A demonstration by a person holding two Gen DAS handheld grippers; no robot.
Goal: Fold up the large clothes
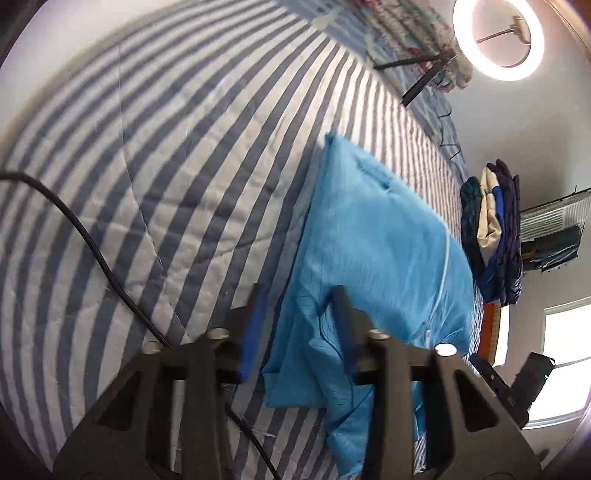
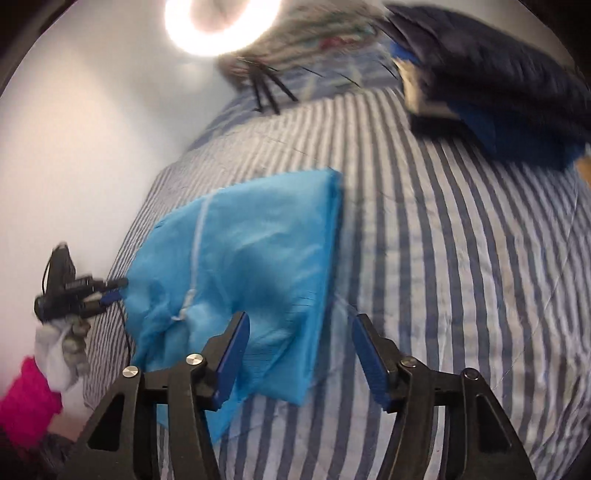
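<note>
A light blue garment (image 1: 376, 236) lies folded on the striped bedspread (image 1: 166, 155). My left gripper (image 1: 299, 325) is open, its jaws astride the garment's near edge, with bunched cloth between and below the fingers. In the right wrist view the same garment (image 2: 255, 254) lies left of centre. My right gripper (image 2: 299, 350) is open, its jaws wide apart over the garment's near right corner, not closed on the cloth. The left gripper (image 2: 110, 291) shows at the garment's far left edge, held by a gloved hand.
A stack of folded dark clothes (image 1: 495, 229) sits at the bed's edge; it also shows in the right wrist view (image 2: 491, 81). A ring light (image 1: 498, 37) on a tripod stands near a floral pillow (image 1: 410, 33). A black cable (image 1: 92, 251) crosses the bedspread.
</note>
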